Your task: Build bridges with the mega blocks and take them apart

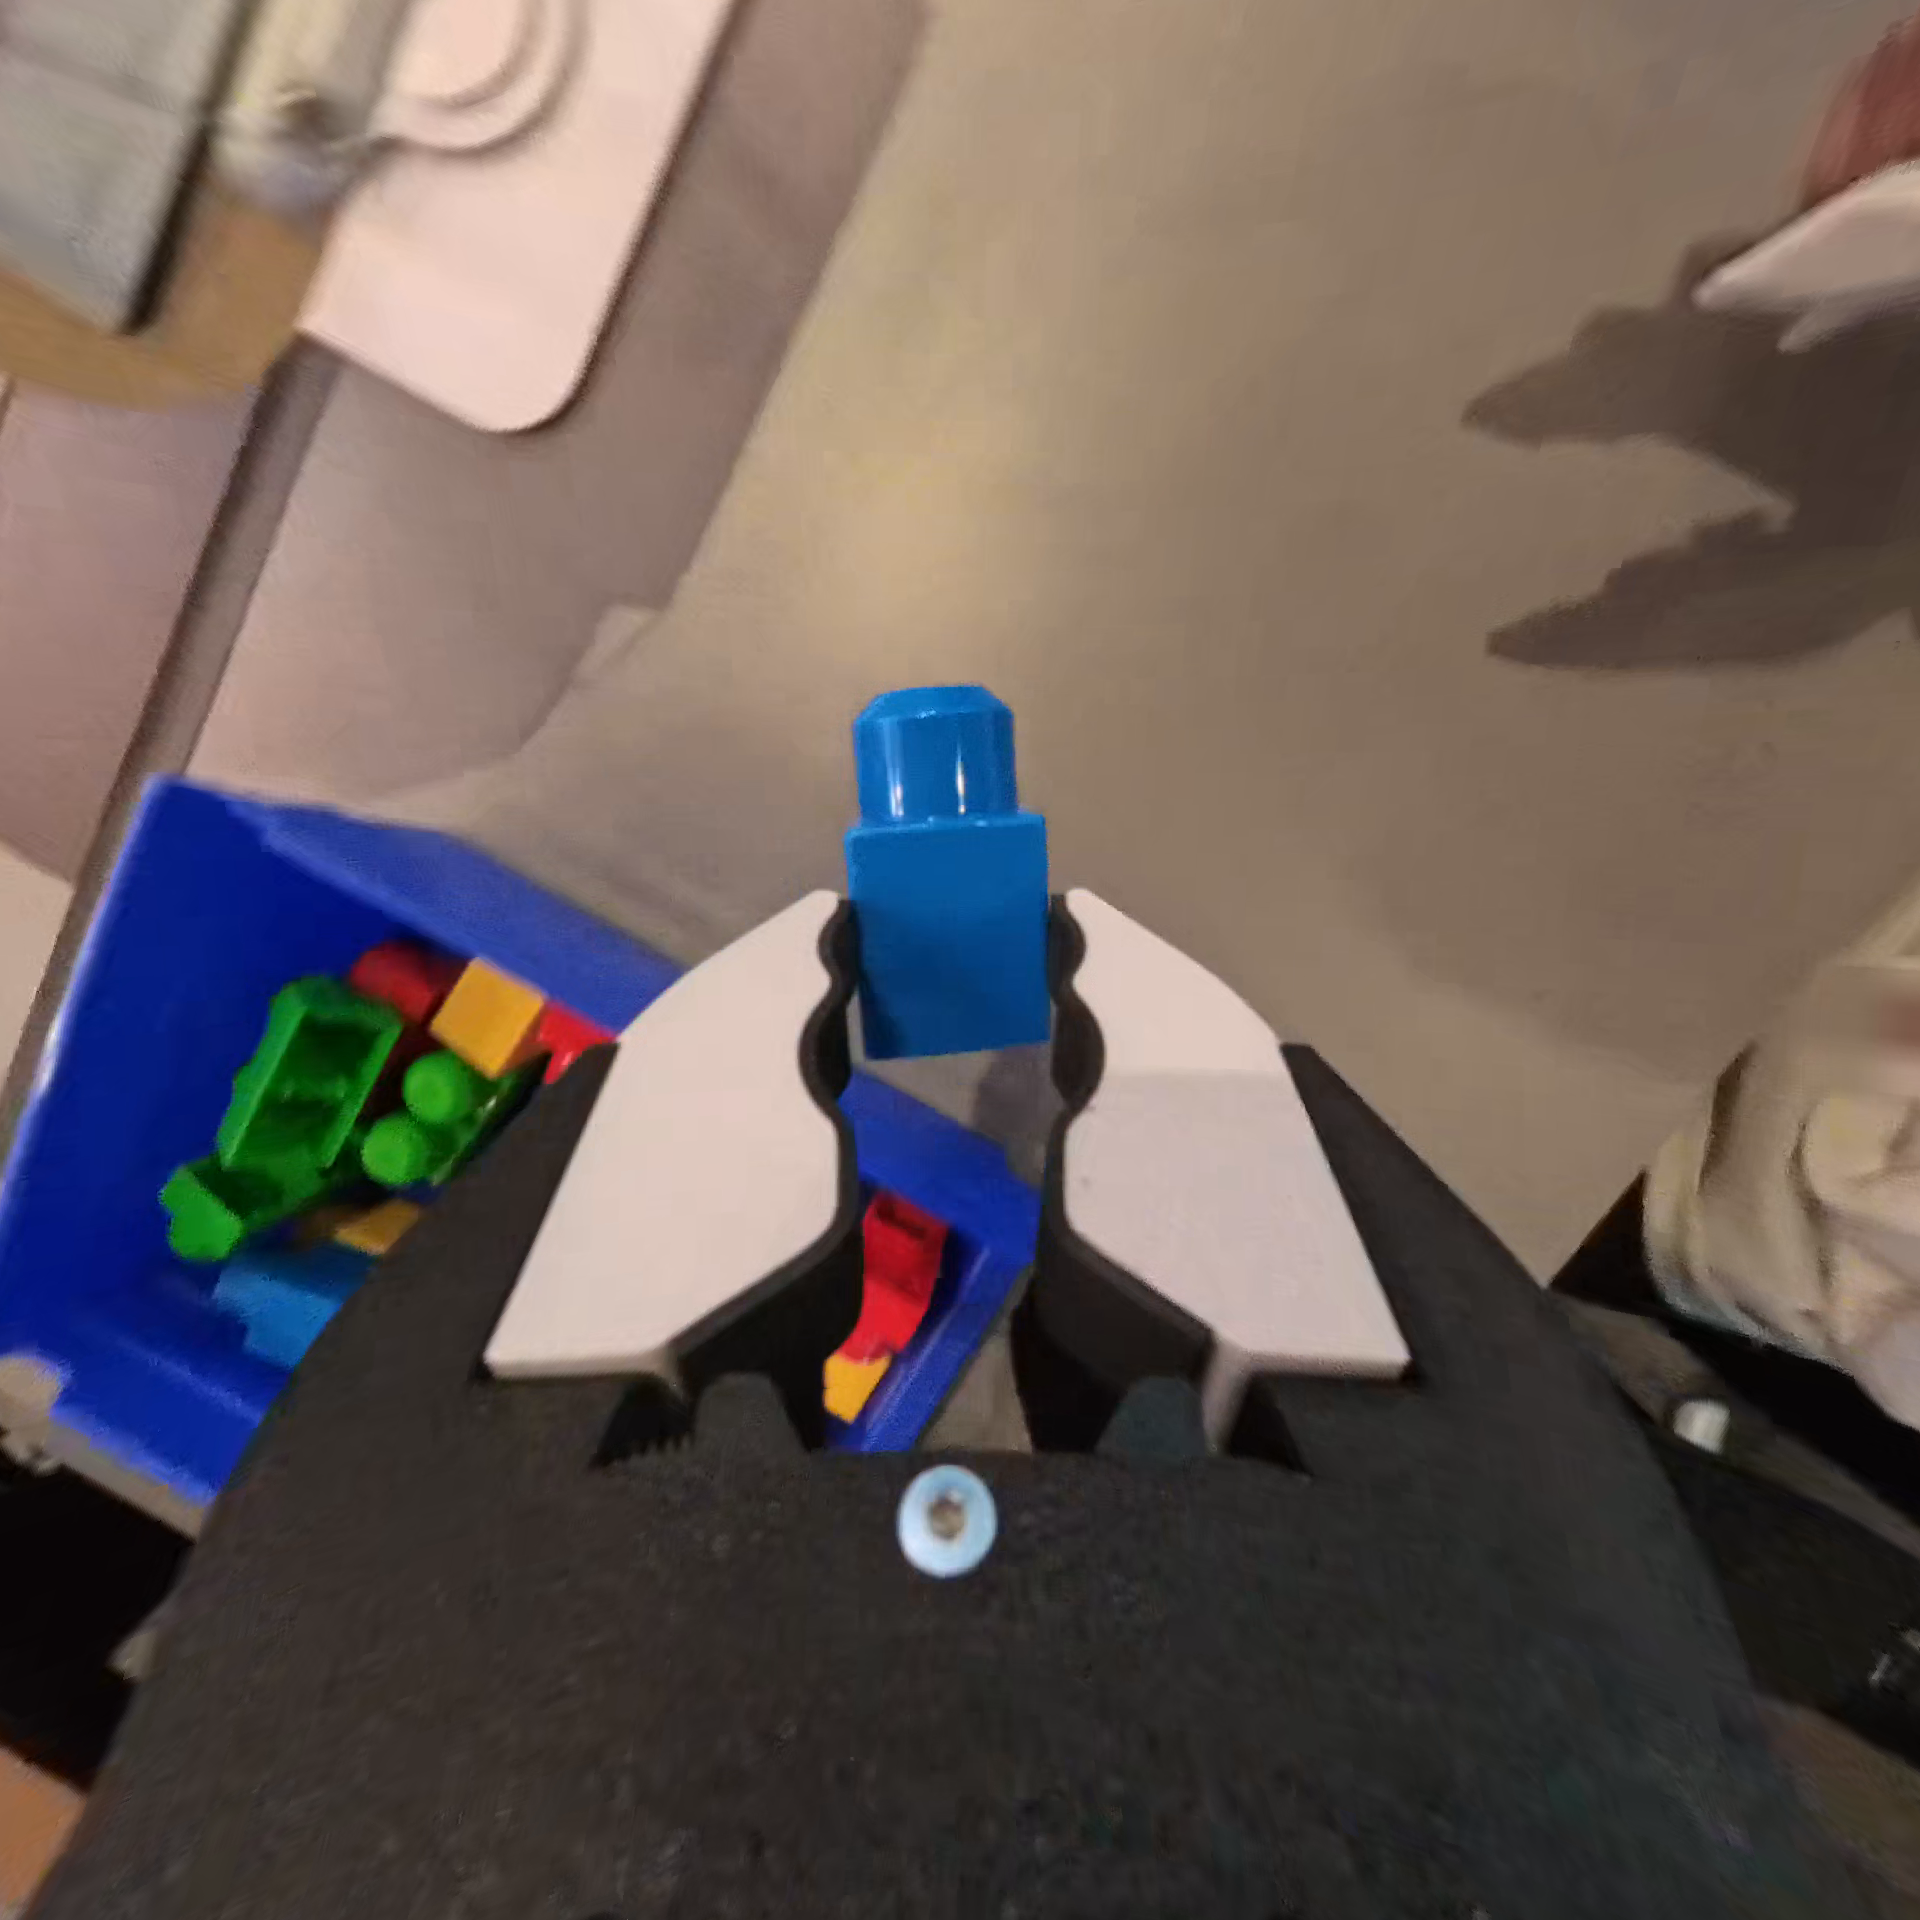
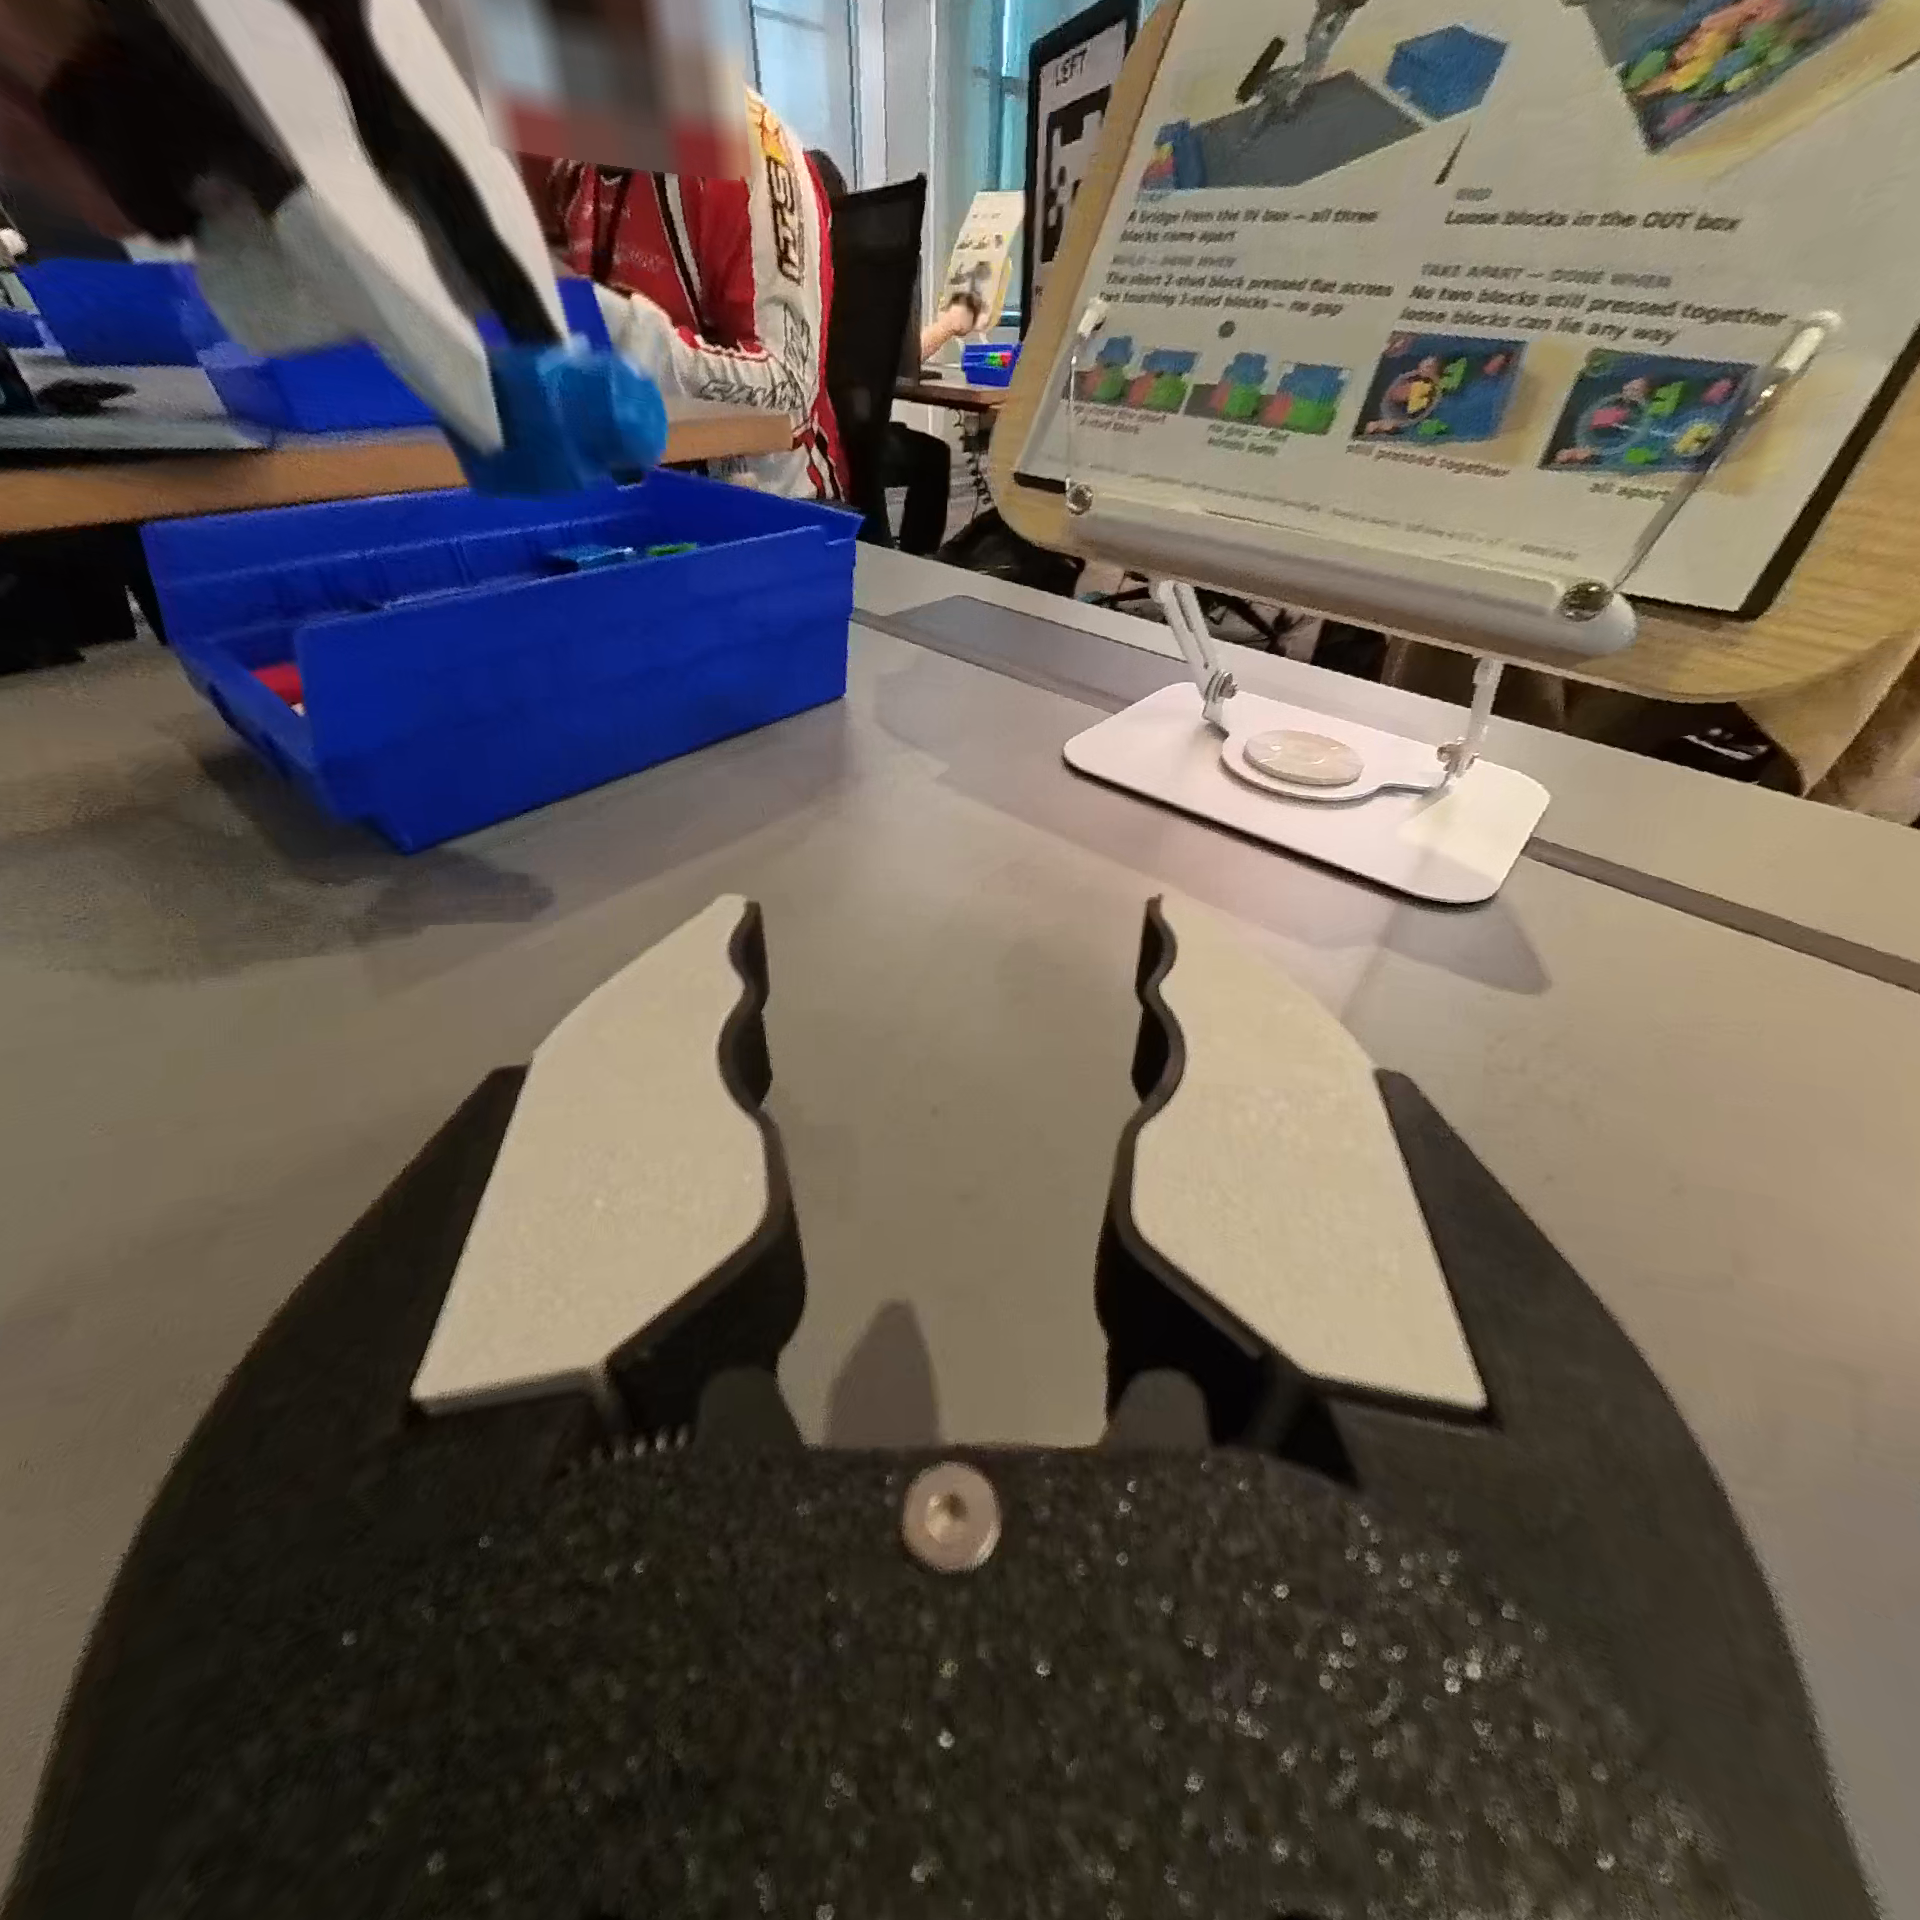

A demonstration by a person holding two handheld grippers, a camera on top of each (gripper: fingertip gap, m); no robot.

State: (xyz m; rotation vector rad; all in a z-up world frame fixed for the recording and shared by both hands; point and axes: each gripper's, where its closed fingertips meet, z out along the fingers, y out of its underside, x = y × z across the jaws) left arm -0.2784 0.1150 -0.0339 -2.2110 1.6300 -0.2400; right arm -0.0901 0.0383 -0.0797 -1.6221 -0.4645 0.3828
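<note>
My left gripper [image 1: 948, 914] is shut on a blue one-stud block [image 1: 943, 914], stud pointing away, held in the air above the grey table [image 1: 1195, 499]. Below and left of it is a blue bin [image 1: 197, 935] holding green, red, yellow and blue blocks [image 1: 312, 1101]. In the right wrist view the left gripper [image 2: 520, 405] with the blue block [image 2: 582, 416] hangs over the blue bin [image 2: 582, 675]. My right gripper [image 2: 951, 925] is open and empty, low over the bare grey table [image 2: 956, 790].
An instruction sheet on a wooden board [image 2: 1455, 312] stands on a white stand [image 2: 1309, 800] at the far right of the table; its base shows in the left wrist view [image 1: 478, 208]. A person in a red and white top [image 2: 748, 312] sits behind, at another table with blue bins.
</note>
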